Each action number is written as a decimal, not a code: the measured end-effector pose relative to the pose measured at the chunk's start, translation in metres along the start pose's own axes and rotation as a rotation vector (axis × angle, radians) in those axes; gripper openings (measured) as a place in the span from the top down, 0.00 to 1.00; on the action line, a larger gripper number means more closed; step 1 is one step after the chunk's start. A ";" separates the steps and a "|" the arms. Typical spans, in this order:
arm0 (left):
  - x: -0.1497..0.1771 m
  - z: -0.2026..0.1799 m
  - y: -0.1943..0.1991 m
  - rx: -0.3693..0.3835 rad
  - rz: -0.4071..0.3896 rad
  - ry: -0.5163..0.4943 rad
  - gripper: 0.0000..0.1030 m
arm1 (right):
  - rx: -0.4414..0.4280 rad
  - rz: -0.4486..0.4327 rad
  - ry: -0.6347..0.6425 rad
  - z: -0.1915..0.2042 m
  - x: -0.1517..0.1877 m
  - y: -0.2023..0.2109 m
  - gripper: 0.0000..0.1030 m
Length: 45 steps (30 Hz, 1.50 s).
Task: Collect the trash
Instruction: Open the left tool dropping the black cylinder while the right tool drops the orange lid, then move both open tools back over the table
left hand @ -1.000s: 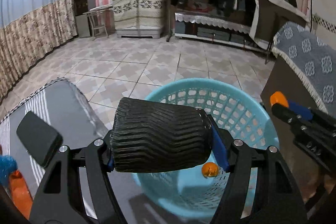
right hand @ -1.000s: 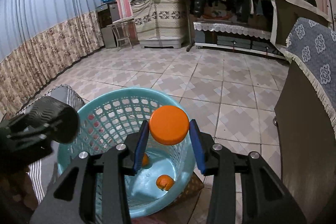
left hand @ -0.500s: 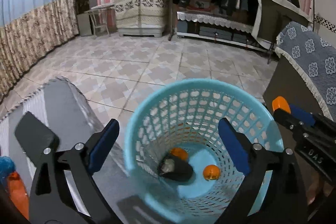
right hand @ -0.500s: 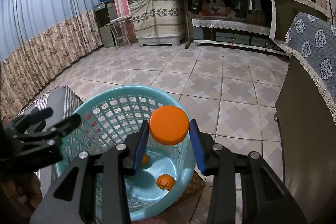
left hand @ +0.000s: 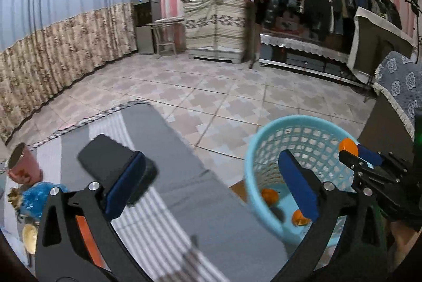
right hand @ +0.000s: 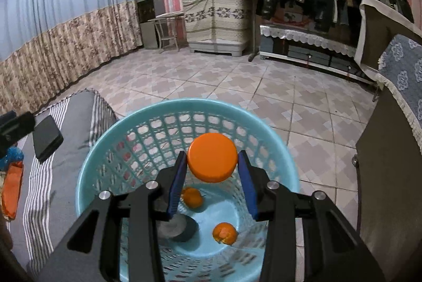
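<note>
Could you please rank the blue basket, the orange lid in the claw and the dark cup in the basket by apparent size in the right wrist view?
1. Blue basket
2. Orange lid, though nearness inflates it
3. Dark cup, partly hidden

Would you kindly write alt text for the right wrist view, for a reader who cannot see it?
The right claw grips an orange disc-shaped lid over a light-blue plastic basket. Inside lie two orange fruit pieces and a dark ribbed cup. A striped grey cushion sits at left.
</note>
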State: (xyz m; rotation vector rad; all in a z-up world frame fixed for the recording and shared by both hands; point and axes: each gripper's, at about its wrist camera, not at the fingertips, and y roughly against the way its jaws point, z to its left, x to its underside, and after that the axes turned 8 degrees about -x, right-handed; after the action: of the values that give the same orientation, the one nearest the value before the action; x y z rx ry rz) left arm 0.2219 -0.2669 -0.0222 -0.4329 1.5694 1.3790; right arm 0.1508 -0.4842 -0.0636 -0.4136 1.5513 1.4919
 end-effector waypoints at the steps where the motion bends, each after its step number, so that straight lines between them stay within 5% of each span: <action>1: 0.000 0.004 0.001 -0.006 0.000 0.004 0.05 | -0.004 0.003 -0.002 0.001 0.000 -0.002 0.61; 4: 0.001 0.017 0.003 -0.013 0.008 0.031 0.05 | -0.033 0.015 -0.022 0.006 -0.001 -0.006 0.60; 7: 0.001 0.025 0.003 -0.015 0.016 0.058 0.05 | -0.041 0.017 -0.025 0.010 -0.001 -0.009 0.31; 13: 0.007 0.030 0.009 -0.045 0.009 0.061 0.05 | -0.023 0.027 -0.022 0.012 0.004 -0.010 0.14; 26: 0.022 0.075 0.045 -0.092 -0.012 0.127 0.05 | -0.021 -0.056 0.039 0.046 0.000 0.033 0.12; 45: 0.065 0.187 0.113 -0.266 -0.043 0.241 0.05 | -0.213 -0.083 0.139 0.155 0.019 0.068 0.12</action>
State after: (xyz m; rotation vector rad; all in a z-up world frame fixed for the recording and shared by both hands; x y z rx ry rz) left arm 0.1822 -0.0448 0.0078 -0.8149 1.5602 1.5533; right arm 0.1459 -0.3216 -0.0136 -0.7104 1.4668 1.5974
